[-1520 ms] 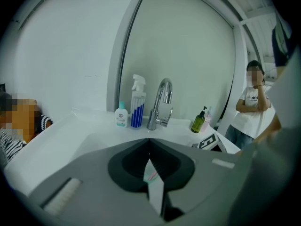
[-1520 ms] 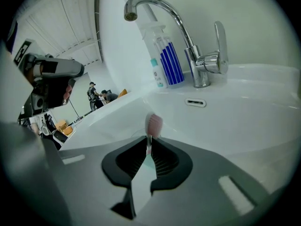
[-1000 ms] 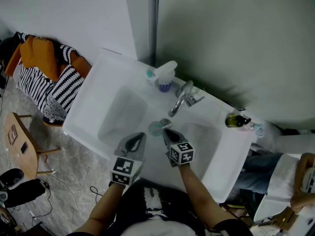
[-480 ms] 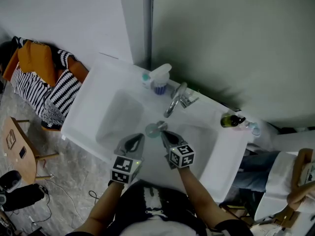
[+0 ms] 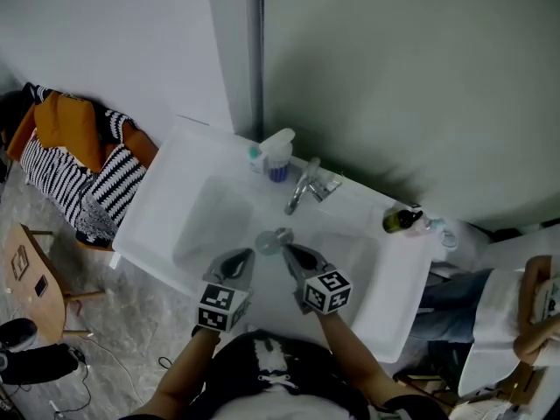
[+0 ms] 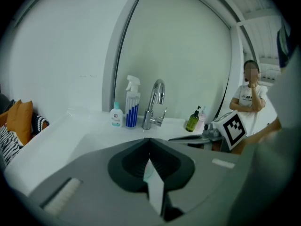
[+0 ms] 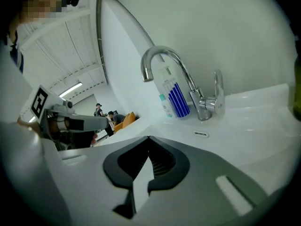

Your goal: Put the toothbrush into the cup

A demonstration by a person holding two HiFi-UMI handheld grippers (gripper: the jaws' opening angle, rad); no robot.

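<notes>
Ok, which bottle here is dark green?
The pump bottle right of the tap; the spray bottle and small bottle left of it are mostly white.

The pale teal cup (image 5: 267, 242) stands, apparently upright, on the white sink's (image 5: 171, 169) middle ridge.

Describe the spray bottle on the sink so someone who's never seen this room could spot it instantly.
Find the white sink counter, then the chrome faucet at its back edge. The spray bottle stands beside the faucet, between it and a short bottle. It is the taller of the two, with a white trigger head and blue vertical stripes, while the short bottle has a teal cap.
</notes>
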